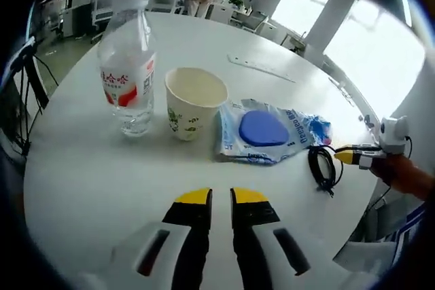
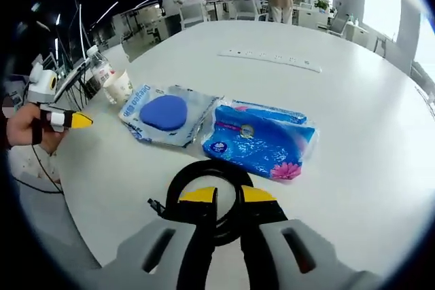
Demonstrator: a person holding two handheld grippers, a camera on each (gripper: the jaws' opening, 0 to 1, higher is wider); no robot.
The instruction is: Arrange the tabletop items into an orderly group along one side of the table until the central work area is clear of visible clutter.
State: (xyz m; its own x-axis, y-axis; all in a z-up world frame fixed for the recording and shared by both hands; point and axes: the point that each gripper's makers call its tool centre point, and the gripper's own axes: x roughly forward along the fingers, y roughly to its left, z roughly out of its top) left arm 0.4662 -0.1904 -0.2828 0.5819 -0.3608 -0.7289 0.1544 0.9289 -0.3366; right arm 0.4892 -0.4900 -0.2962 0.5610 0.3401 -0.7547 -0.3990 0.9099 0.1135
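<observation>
Left gripper view has its own tool (image 1: 220, 197) at the bottom centre, with black jaws and yellow tips standing almost together over the bare white desk (image 1: 88, 188), clenched on nothing. Above it, a row of things stands across the middle of the frame. At the left is a clear plastic water bottle (image 1: 128, 66), ribbed, with a red and white label and a white cap. Just beside it on the right is a paper cup (image 1: 194, 102), round and open, cream inside with a small green print on the wall. Next comes a flat crinkled plastic packet (image 1: 272, 132), with a smooth blue round pad showing through it. At the right of the frame lies a coil of black cable (image 1: 322, 167), thin and glossy. The right tool (image 1: 345, 157) comes in from the right edge, held in a person's hand (image 1: 406, 176), with its yellow tip near the cable. Far up on the desk lies a long white ruler-like strip (image 1: 262, 68).

Right gripper view looks from the other side. Its own tool (image 2: 227, 196) rises from the bottom, with the jaws close together and the yellow tips over the cable coil (image 2: 207, 195); I cannot tell if they pinch it. Beyond are the round-pad packet (image 2: 166, 117) and, touching it on the right, a soft blue tissue pack (image 2: 262, 139) with a pink flower print. The cup (image 2: 119, 87) and bottle (image 2: 100, 70) are small at the upper left. The left tool (image 2: 80, 121) enters at the left edge, held in a hand (image 2: 24, 127).
</observation>
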